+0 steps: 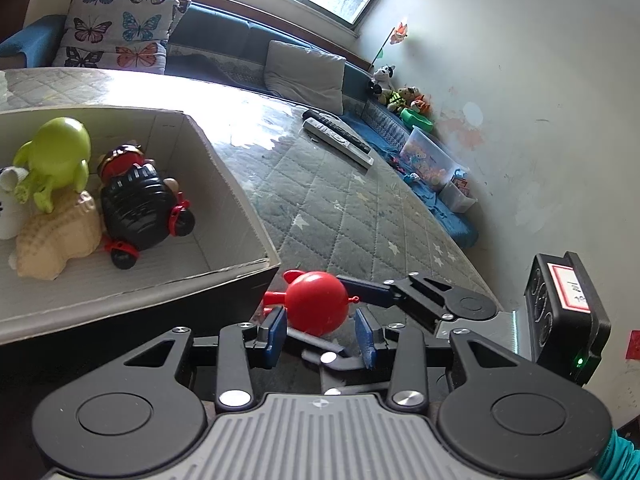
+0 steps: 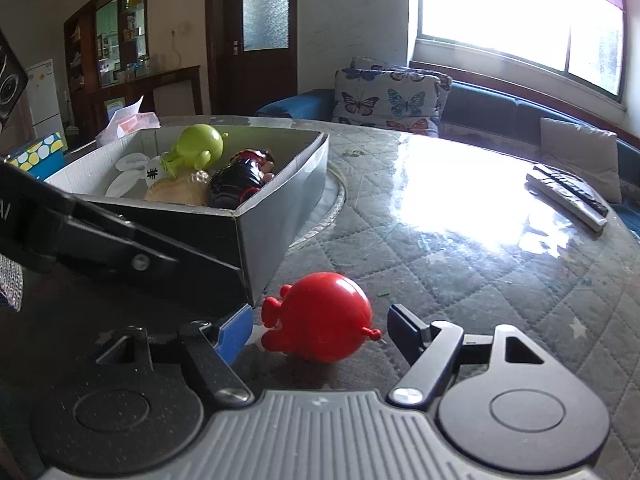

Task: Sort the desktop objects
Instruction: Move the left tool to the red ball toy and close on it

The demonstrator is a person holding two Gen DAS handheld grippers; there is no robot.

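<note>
A round red toy (image 1: 316, 304) (image 2: 324, 316) lies on the quilted table top, just off the near corner of a cardboard box (image 1: 240, 216) (image 2: 276, 208). My left gripper (image 1: 320, 322) is open, its blue pads at the toy's near sides, the right one clear of it. My right gripper (image 2: 320, 322) is also open, with the toy between its fingers and a gap on each side. One right finger (image 1: 366, 291) reaches in behind the toy. In the box lie a green figure (image 1: 56, 152) (image 2: 198, 148), a black toy with red wheels (image 1: 140, 208) and a beige toy (image 1: 56, 240).
Two remote controls (image 1: 336, 136) (image 2: 568, 196) lie further out on the table. Past the table's right edge, a clear tub of toys (image 1: 432, 160) and plush animals (image 1: 400, 96) sit on a blue bench by the wall. Butterfly cushions (image 2: 392, 100) stand behind the table.
</note>
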